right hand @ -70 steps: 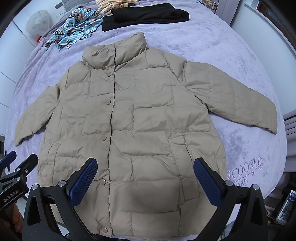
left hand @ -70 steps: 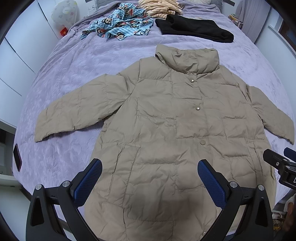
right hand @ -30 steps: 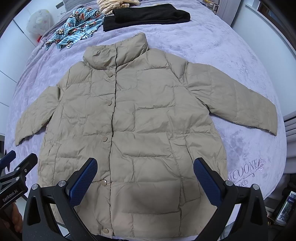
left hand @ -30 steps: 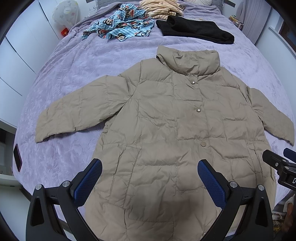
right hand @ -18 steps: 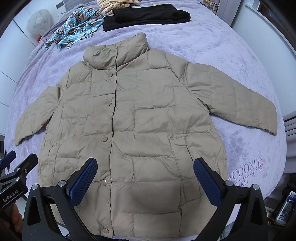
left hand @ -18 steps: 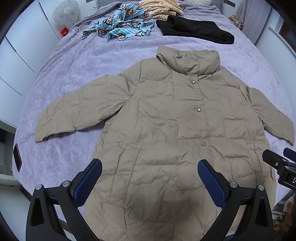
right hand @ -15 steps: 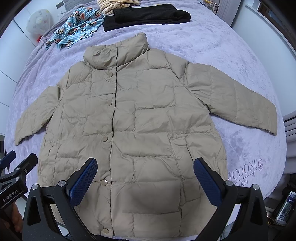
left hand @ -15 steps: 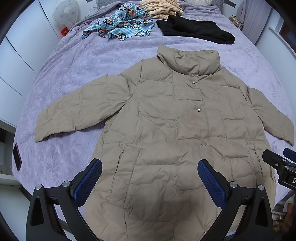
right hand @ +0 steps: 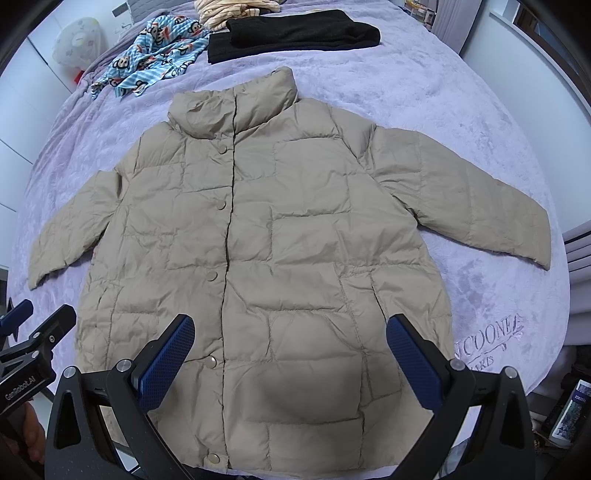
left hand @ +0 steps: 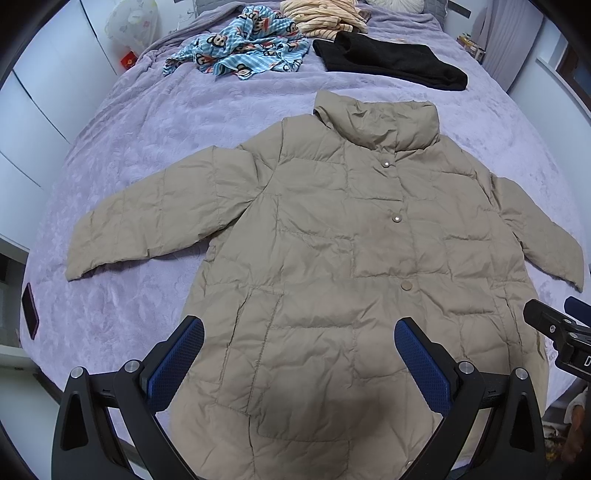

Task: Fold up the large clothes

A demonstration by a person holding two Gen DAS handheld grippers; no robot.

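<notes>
A beige quilted puffer jacket [left hand: 332, 266] [right hand: 280, 240] lies flat and snapped closed on the purple bedspread [left hand: 166, 122], collar away from me, both sleeves spread out sideways. My left gripper [left hand: 299, 362] hovers open over the jacket's lower left half, nothing between its blue pads. My right gripper [right hand: 290, 358] hovers open over the lower right half, also holding nothing. Each gripper's tip shows at the edge of the other's view, near the hem.
At the far end of the bed lie a blue monkey-print garment [left hand: 243, 51], a black folded garment [left hand: 391, 66] and a striped cream one [left hand: 321, 16]. A dark phone [left hand: 30, 315] rests at the bed's left edge. White cupboards [left hand: 33, 107] stand to the left.
</notes>
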